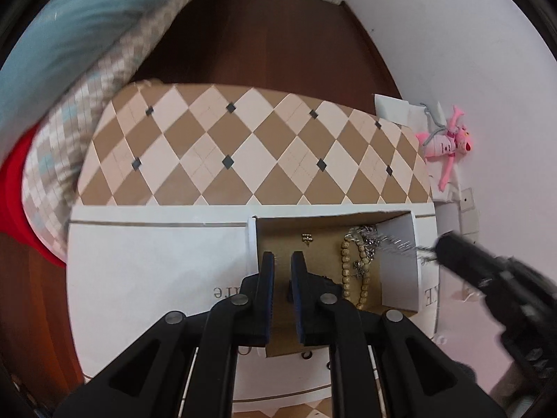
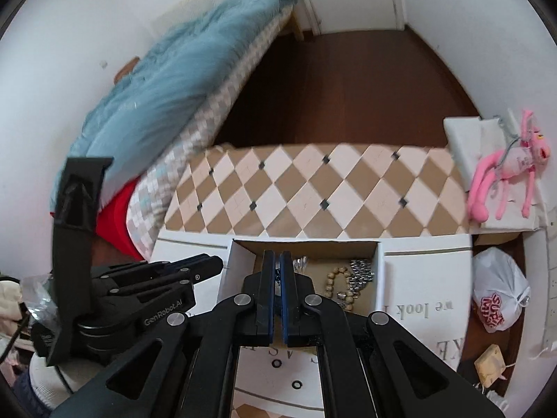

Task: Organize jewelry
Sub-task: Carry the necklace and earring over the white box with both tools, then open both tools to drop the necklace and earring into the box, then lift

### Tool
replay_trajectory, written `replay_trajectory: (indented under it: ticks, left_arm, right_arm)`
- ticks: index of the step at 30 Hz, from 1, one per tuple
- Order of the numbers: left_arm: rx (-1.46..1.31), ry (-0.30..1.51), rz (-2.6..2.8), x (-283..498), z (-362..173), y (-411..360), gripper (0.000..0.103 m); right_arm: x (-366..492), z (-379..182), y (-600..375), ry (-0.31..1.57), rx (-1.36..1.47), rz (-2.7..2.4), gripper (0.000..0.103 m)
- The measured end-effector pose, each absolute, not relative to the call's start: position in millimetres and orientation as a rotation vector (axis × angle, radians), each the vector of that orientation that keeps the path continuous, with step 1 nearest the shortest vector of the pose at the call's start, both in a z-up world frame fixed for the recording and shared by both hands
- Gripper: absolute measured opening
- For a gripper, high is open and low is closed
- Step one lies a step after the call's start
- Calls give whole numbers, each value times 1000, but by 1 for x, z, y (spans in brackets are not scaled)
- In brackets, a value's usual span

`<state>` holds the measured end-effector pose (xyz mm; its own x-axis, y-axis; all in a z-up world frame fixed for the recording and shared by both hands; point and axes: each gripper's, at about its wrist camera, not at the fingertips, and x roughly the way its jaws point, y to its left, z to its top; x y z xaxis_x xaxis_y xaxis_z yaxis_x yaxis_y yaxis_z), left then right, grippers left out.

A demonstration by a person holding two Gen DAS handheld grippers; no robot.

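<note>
A white box (image 1: 156, 264) has a cardboard-lined compartment (image 1: 320, 244) cut into its top. Inside lie a wooden bead bracelet (image 1: 362, 271), a small gold earring (image 1: 307, 238) and a silver chain (image 1: 369, 237). My left gripper (image 1: 282, 261) hovers over the compartment with its fingers slightly apart and nothing between them. My right gripper (image 1: 435, 247) comes in from the right, shut on the silver chain, which stretches from its tip into the compartment. In the right wrist view the right gripper (image 2: 277, 257) is shut above the compartment (image 2: 306, 247), with the beads (image 2: 334, 278) and chain (image 2: 362, 271) beside it.
The box lies on a diamond-patterned table (image 1: 243, 146). A pink plush toy (image 1: 449, 142) lies on white boxes at the right. A bed with a blue quilt (image 2: 167, 87) is at the left. A white plastic bag (image 2: 497, 289) sits on the dark floor at the right.
</note>
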<state>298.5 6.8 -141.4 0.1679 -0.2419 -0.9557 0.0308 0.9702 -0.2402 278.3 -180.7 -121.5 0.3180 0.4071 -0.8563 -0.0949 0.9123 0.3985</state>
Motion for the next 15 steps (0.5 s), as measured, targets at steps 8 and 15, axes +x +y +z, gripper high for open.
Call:
replay_trajectory:
  ticks: [8, 15]
  left_arm:
    - [-168, 1346, -82, 306, -132, 30, 70]
    - [-78, 1292, 15, 293, -127, 38, 93]
  right_arm:
    - [297, -152, -189, 1310, 338, 313, 16]
    - [289, -152, -197, 1297, 274, 247, 54]
